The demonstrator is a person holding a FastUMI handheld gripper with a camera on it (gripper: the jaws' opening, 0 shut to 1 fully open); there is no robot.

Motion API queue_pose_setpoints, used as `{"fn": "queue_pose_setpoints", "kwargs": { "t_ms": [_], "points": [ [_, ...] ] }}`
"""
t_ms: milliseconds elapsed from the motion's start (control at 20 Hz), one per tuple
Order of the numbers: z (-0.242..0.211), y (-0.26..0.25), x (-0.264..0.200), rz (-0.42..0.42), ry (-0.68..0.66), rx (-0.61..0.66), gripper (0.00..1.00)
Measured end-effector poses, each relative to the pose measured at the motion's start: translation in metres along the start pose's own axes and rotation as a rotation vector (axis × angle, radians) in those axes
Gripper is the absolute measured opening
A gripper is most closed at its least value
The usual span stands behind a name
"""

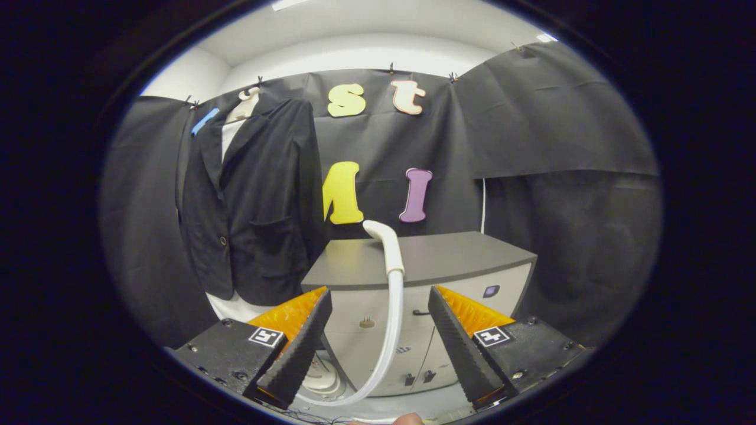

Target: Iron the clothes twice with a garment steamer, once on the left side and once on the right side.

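A dark blazer (251, 200) hangs in the upper left of the frame, on a pale hanger against the black wall, over a white garment whose collar and hem show above and below it. Its front is closed at one button, lapels open, a flap pocket on the side nearer the cabinet. The garment steamer's white head (387, 245) curves up at centre frame, above the cabinet's front edge, nozzle turned toward the blazer and apart from it. Its translucent hose (391, 330) drops down and loops to a round white base at lower left.

Claw (379, 307) spread wide, apparently gripping nothing
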State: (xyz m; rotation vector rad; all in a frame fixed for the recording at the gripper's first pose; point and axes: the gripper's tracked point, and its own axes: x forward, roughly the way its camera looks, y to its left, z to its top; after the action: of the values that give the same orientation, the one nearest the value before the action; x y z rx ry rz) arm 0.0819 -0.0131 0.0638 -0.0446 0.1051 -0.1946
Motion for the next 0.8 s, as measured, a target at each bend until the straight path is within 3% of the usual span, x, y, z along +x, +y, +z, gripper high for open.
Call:
{"fn": "queue_pose_setpoints", "kwargs": {
  "t_ms": [300, 450, 800],
  "points": [
    [0.037, -0.019, 0.090, -0.023, 0.043, -0.117, 1.00],
    [0.048, -0.023, 0.144, 0.003, 0.084, -0.086, 1.00],
    [0.016, -0.028, 0.229, 0.115, 0.391, -0.004, 1.00]
  ]
}}
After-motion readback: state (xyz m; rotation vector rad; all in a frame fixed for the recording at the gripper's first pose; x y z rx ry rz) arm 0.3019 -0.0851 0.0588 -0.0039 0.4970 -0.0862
